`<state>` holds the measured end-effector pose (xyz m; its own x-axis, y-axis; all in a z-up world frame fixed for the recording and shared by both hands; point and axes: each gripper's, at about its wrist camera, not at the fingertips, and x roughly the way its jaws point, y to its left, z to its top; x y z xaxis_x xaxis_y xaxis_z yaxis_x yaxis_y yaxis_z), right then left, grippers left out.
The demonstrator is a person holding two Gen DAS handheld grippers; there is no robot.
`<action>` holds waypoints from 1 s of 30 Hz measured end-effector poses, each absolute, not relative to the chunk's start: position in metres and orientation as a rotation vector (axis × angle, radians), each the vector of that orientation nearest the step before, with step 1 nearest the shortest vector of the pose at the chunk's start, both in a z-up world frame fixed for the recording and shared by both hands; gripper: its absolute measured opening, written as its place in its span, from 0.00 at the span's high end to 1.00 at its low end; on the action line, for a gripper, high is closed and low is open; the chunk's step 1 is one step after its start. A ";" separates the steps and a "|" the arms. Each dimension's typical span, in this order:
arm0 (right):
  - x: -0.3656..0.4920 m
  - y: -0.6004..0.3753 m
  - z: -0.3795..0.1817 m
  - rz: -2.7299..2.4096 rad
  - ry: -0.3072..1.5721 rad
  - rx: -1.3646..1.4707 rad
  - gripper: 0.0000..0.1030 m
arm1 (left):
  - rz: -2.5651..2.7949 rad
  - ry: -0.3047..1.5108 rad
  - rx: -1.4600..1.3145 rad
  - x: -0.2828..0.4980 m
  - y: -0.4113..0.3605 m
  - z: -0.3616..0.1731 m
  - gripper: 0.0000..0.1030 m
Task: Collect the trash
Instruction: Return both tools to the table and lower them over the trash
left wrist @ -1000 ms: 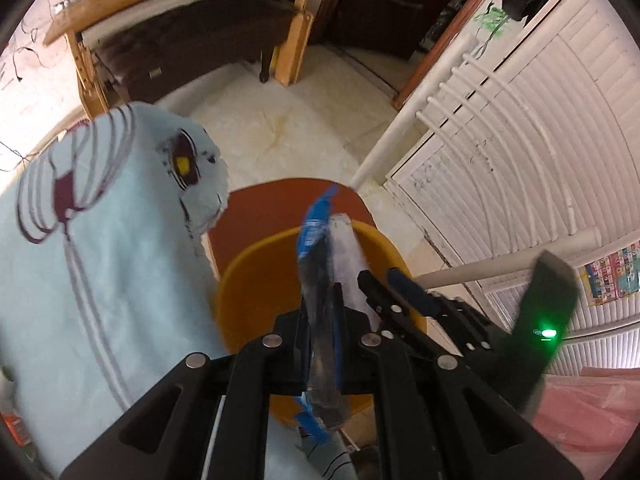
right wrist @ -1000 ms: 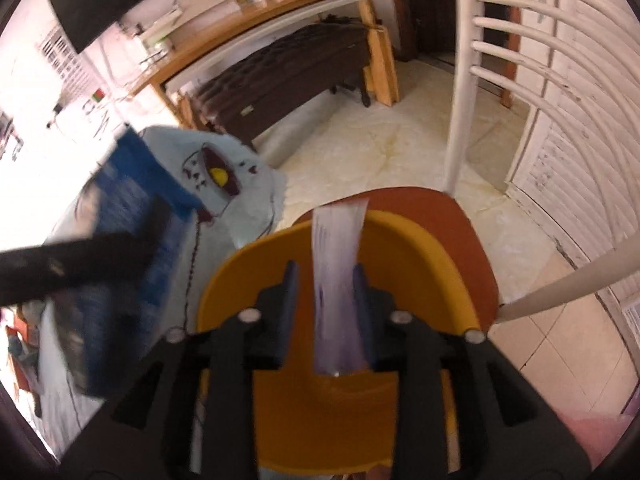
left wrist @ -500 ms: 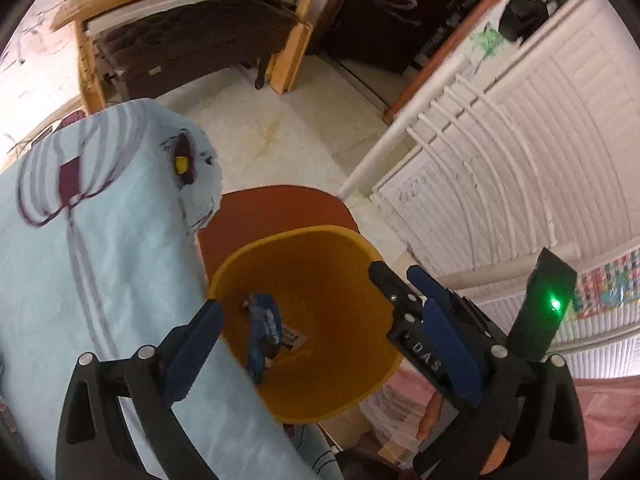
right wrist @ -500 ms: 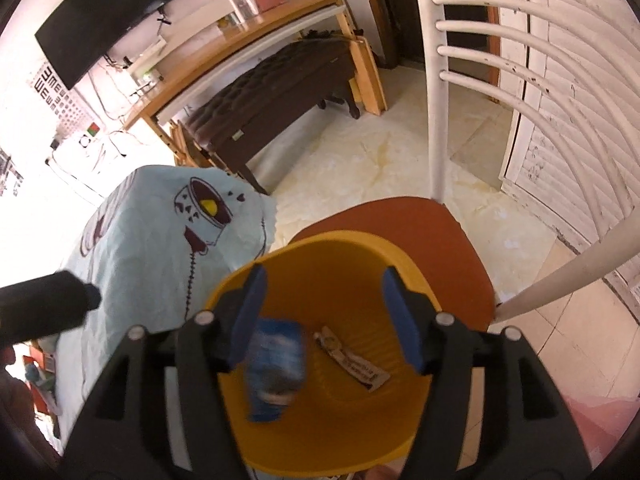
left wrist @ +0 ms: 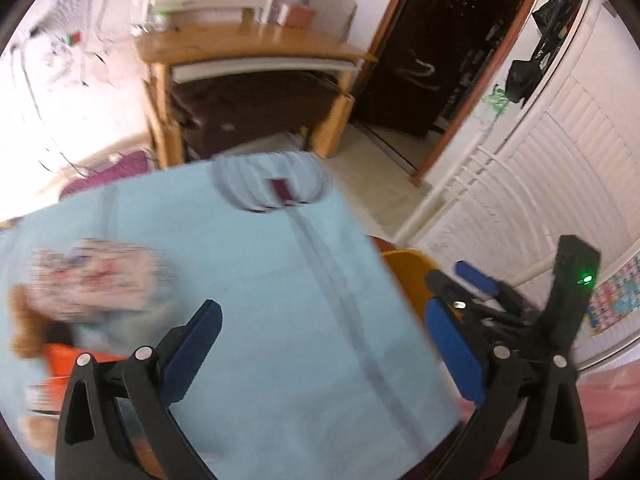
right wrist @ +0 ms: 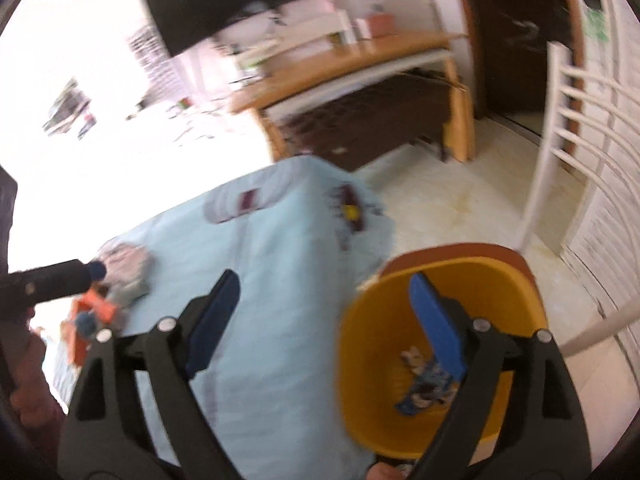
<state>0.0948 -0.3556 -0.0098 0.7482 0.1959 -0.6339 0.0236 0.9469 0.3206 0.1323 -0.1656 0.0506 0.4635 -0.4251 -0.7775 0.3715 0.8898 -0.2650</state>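
Note:
My left gripper (left wrist: 320,320) hangs open and empty over the light blue tablecloth (left wrist: 280,280). Blurred trash lies on the cloth to its left: a crumpled white and pink wrapper (left wrist: 92,280) and an orange packet (left wrist: 80,364). My right gripper (right wrist: 324,304) is level with the near rim of the yellow bin (right wrist: 376,360); its jaws are opening with nothing between them. A blue wrapper (right wrist: 428,392) and a small scrap lie in the bin's bottom. In the right wrist view the crumpled wrapper (right wrist: 128,268) and orange packet (right wrist: 100,308) lie at far left, beside a finger of the left gripper (right wrist: 52,284).
The bin stands on a red-brown chair seat (right wrist: 440,250) with a white slatted back (right wrist: 560,120), tight against the table's right edge. Behind are a wooden desk (left wrist: 248,44) over a dark bench, a cream tiled floor (right wrist: 460,200) and white louvred doors (left wrist: 560,160).
Both grippers let go of their wrappers, which dropped into the bin, and both opened wide. Both then rose and swung left, away from the bin and over the table.

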 end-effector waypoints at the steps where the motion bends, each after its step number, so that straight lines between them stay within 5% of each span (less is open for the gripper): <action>1: 0.094 -0.346 -0.007 0.115 0.718 0.309 0.17 | -0.475 0.959 -0.060 0.130 -0.150 0.053 0.07; 14: 0.095 -0.263 0.003 0.302 0.716 0.271 0.09 | -0.267 0.838 -0.148 0.105 0.014 0.082 0.07; 30: 0.103 -0.167 -0.001 0.489 0.776 0.137 0.09 | -0.217 0.959 -0.137 0.080 0.055 0.019 0.07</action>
